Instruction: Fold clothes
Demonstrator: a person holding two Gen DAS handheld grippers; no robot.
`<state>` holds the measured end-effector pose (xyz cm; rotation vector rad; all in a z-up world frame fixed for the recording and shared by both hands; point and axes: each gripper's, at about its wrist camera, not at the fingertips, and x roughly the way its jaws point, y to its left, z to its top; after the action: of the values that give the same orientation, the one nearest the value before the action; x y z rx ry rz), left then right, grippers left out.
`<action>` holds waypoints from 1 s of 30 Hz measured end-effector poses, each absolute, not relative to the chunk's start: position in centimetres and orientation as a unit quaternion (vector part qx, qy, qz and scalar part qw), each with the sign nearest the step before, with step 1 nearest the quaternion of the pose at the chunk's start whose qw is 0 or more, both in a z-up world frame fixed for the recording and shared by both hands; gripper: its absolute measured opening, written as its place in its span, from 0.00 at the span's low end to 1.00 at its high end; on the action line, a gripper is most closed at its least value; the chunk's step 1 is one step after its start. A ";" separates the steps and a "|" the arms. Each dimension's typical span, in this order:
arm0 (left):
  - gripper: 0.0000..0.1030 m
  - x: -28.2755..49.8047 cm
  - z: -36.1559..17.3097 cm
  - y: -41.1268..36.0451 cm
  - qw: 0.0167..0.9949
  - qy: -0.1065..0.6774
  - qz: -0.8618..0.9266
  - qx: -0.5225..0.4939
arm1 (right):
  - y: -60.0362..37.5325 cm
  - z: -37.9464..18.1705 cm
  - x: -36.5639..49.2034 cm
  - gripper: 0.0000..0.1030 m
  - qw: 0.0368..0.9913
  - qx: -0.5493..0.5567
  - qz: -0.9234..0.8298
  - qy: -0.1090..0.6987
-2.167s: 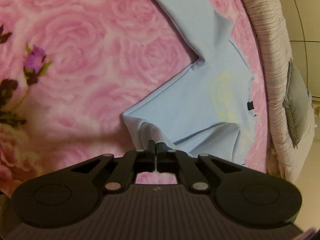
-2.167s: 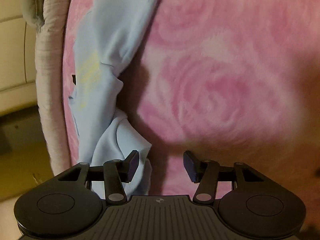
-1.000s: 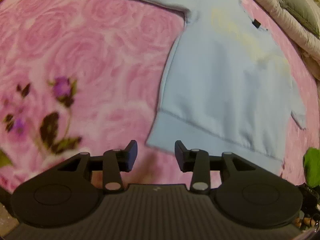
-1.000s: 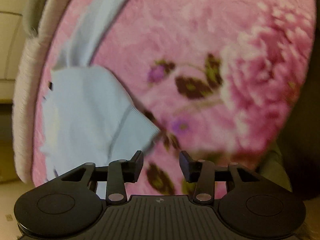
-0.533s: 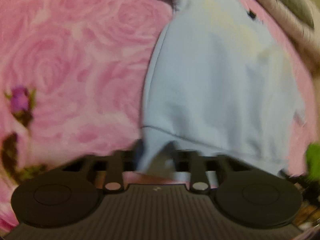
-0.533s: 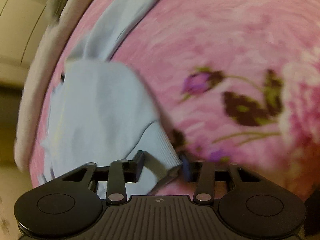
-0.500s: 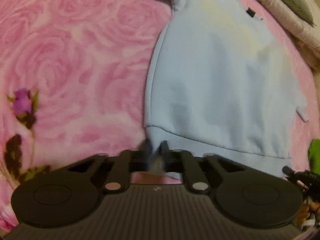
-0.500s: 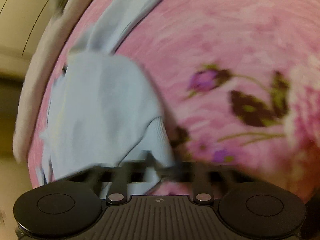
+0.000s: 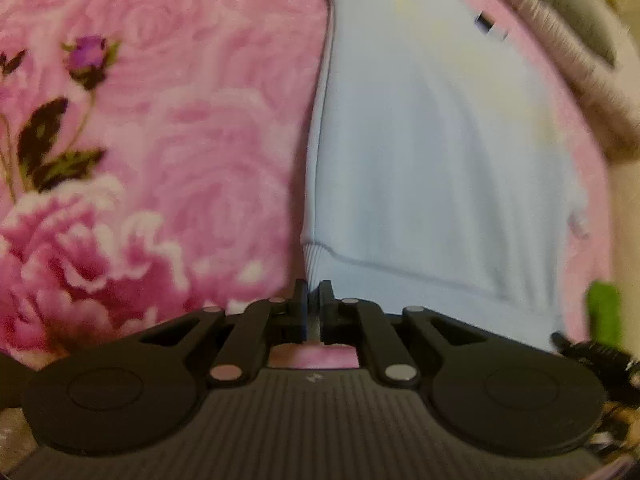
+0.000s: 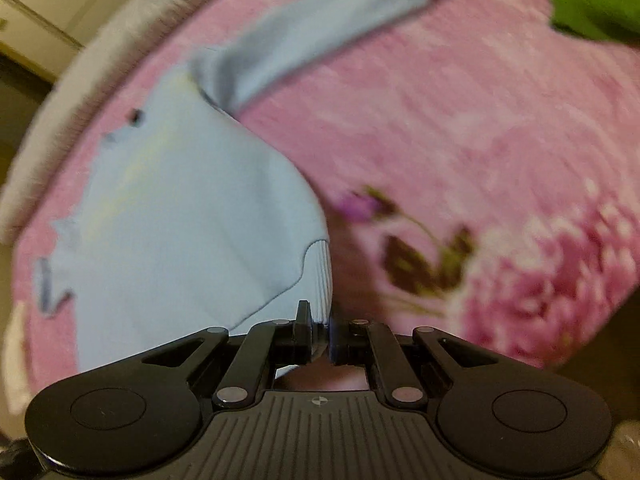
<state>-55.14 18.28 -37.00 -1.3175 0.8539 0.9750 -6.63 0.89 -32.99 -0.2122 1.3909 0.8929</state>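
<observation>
Both grippers clamped on the hem of the light blue sweatshirt, which is spread on a pink rose blanket.

Left gripper [image 9: 313, 307]: jaws pinched on the ribbed hem corner, bottom centre; sweatshirt [image 9: 432, 152] runs to the upper right, blanket [image 9: 180, 128] at left. Right gripper [image 10: 319, 336]: jaws clenched on the ribbed hem edge, bottom centre; sweatshirt [image 10: 180, 216] fills centre left, one sleeve [image 10: 320, 28] reaching to the top right. Green cloth [image 10: 596, 0] in the upper right corner. Both views blurred.

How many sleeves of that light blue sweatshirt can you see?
1 clearly: a long sleeve stretched across the pink blanket in the right wrist view. The small flap at the sweatshirt's other edge may be the second, mostly hidden.
</observation>
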 end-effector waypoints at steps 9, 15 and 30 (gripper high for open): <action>0.13 -54.6 -33.8 19.2 0.557 0.449 0.468 -0.519 | 1.1 -34.7 -6.2 0.28 0.653 -0.205 0.330 0.650; 0.16 -47.5 -30.4 19.8 0.602 0.453 0.456 -0.474 | 2.1 -31.7 -2.3 0.29 0.659 -0.174 0.368 0.633; 0.16 -29.0 -29.4 24.0 0.604 0.394 0.482 -0.497 | 8.4 -32.6 17.4 0.32 0.641 -0.077 0.412 0.643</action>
<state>-28.98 24.04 -29.38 -1.1491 0.9127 1.1160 17.43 8.40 -32.59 -0.1748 1.4651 0.9401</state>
